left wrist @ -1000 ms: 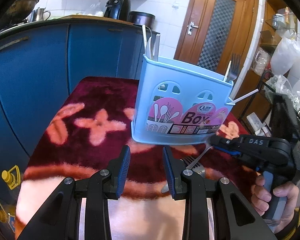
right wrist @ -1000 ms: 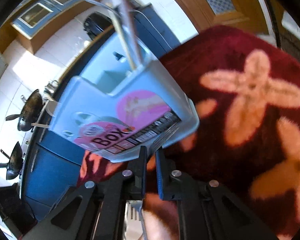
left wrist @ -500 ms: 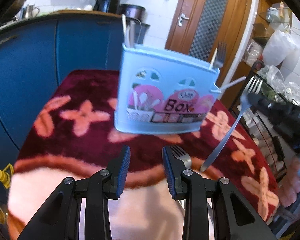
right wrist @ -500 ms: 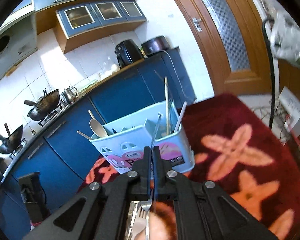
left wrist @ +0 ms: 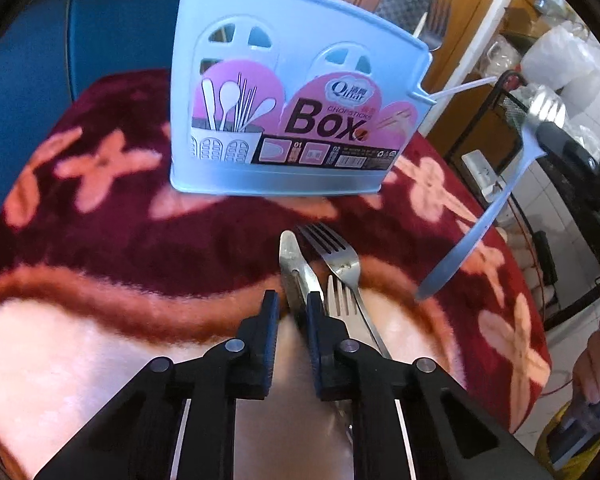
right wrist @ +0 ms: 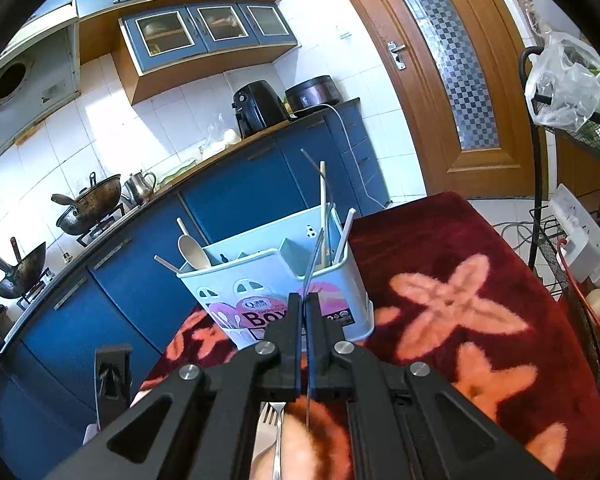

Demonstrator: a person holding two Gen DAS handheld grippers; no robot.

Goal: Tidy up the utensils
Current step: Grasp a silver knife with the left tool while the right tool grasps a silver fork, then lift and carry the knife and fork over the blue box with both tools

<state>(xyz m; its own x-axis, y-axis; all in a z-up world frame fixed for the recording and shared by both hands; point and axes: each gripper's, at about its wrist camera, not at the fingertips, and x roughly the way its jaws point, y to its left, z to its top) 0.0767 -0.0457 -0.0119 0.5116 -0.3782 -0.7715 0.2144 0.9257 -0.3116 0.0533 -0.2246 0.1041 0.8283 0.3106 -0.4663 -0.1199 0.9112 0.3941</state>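
Note:
A light blue utensil box [left wrist: 296,104] with a pink "Box" label stands on the red flowered cloth [left wrist: 100,208]; it also shows in the right wrist view [right wrist: 284,276], holding a spoon, chopsticks and a fork. My left gripper [left wrist: 290,320] is open low over the cloth, its fingers beside a knife [left wrist: 296,272] and two forks [left wrist: 336,256] lying there. My right gripper [right wrist: 304,312] is shut on a fork [left wrist: 496,204], held in the air right of the box, tines up.
Blue kitchen cabinets [right wrist: 228,208] stand behind the table. A wire rack with bags [right wrist: 568,92] and a power strip [right wrist: 580,236] are at the right. A wooden door [right wrist: 452,80] is behind.
My left gripper has come down and forward to the knife and forks on the cloth. My right gripper has lifted its fork off the table and raised it upright beside the box.

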